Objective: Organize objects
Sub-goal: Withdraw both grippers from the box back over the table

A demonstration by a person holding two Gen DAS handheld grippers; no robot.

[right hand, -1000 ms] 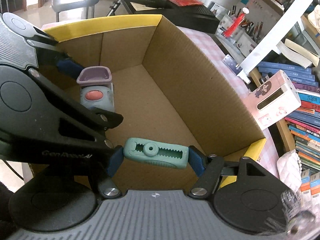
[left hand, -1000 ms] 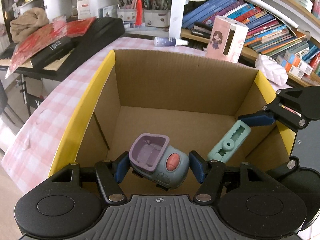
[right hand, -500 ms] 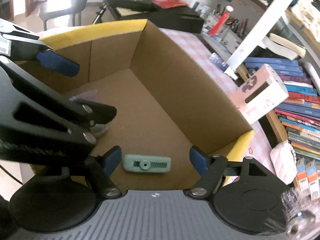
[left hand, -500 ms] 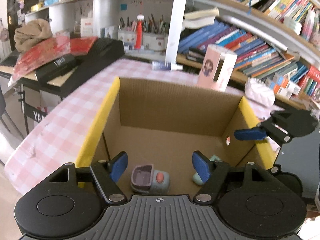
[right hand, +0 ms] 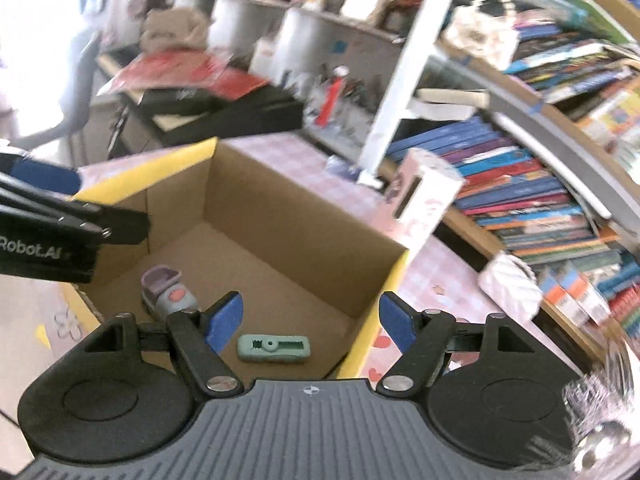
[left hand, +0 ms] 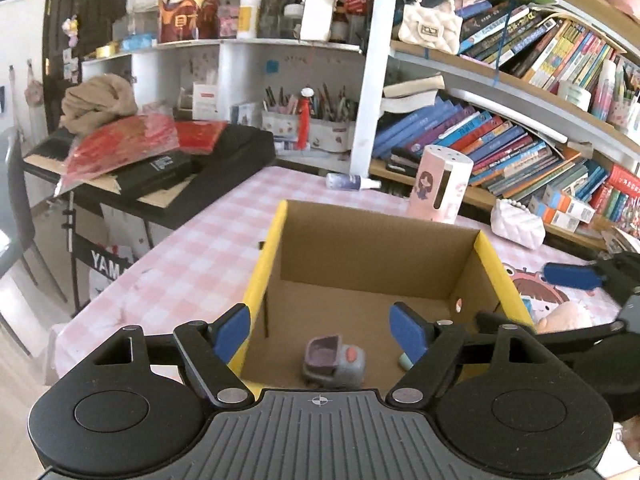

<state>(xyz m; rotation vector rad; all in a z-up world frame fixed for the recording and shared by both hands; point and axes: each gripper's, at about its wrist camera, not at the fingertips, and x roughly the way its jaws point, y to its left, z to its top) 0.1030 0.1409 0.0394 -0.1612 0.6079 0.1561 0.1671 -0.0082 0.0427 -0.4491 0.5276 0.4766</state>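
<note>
A cardboard box with yellow flaps stands on the pink checked table. On its floor lie a purple-and-grey toy car and a mint green toothed block. In the left wrist view only an end of the green block shows behind a finger. My left gripper hangs above the box's near edge, its jaws still opening, nothing between them. My right gripper is open and empty above the green block, over the box's right side. Each gripper shows at the edge of the other's view.
A pink tissue box and a small spray bottle stand behind the box, a white quilted pouch to the right. Bookshelves line the back. A black keyboard stand with red packets is at the left.
Both grippers let go of their toys, opened and rose away from the box. The toy car and green block now lie on the box floor. The right wrist view rolled and is blurred.
</note>
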